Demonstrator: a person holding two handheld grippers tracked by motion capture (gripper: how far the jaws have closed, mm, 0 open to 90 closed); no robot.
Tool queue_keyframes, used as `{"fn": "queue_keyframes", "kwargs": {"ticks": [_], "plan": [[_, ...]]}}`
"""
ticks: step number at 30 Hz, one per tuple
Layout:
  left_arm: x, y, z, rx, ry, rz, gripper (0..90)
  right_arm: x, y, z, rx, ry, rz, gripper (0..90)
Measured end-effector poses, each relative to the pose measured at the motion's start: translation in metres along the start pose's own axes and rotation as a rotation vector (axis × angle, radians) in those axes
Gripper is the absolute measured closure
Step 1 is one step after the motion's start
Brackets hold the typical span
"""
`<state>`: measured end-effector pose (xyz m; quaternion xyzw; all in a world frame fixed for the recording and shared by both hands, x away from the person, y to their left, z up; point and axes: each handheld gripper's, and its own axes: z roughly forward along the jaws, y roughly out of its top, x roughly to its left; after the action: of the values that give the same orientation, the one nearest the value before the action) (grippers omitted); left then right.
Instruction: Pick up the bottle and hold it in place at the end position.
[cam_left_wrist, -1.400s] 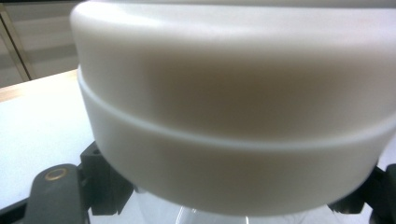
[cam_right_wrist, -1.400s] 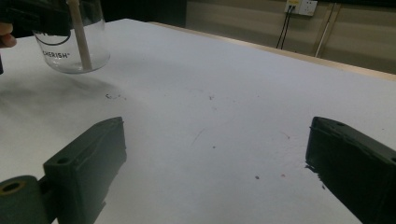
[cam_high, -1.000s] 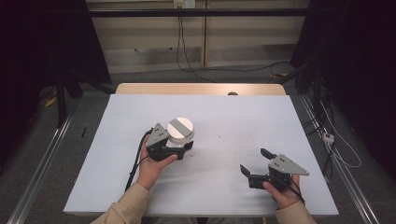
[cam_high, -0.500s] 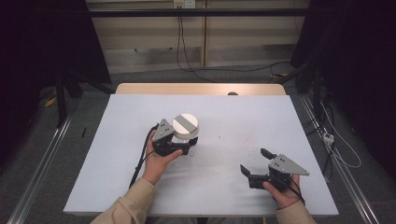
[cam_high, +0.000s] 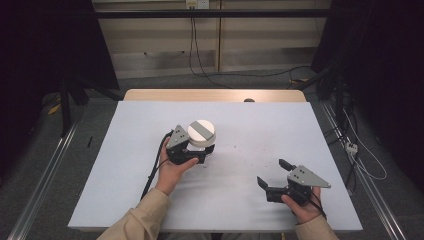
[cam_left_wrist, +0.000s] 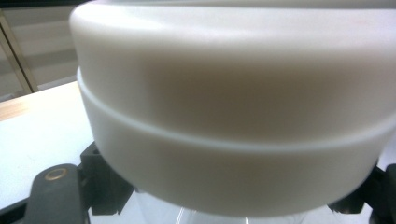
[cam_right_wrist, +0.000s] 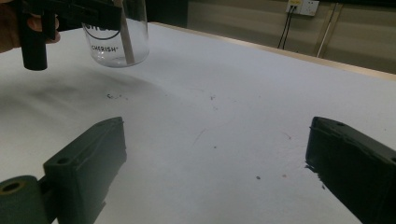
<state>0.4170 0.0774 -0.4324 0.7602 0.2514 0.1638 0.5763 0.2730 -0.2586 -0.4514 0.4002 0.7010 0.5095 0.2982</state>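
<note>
Holding a white-lidded glass jar (cam_high: 201, 135) clamped in the left gripper (cam_high: 192, 152) just above the table (cam_high: 125, 190), the person likely sets it down next, right gripper (cam_high: 272, 175) resting with jaws apart.

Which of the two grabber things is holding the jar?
The left gripper. Its jaws are shut on the clear jar with the white lid; the right gripper rests open on the table, holding nothing.
</note>
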Motion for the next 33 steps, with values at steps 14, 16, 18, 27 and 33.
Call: {"fn": "queue_keyframes", "kwargs": {"ticks": [14,16,18,27,33], "plan": [[0.001,0.001,0.011,0.001,-0.002,-0.006,18.5,0.000,0.000,0.000,0.001,0.001,0.000,4.6],[0.002,0.000,0.013,0.002,-0.001,-0.007,18.5,0.000,0.000,0.000,0.001,0.000,0.000,4.6],[0.002,0.000,0.014,0.003,0.001,-0.014,18.6,0.000,0.000,0.000,0.002,0.001,0.000,4.6],[0.005,-0.001,0.018,0.007,0.008,-0.015,18.6,0.000,0.000,0.001,0.002,0.001,-0.002,4.6],[0.004,0.002,0.023,0.006,0.009,-0.014,18.6,0.000,0.000,0.001,0.002,0.002,0.000,4.6]]}}
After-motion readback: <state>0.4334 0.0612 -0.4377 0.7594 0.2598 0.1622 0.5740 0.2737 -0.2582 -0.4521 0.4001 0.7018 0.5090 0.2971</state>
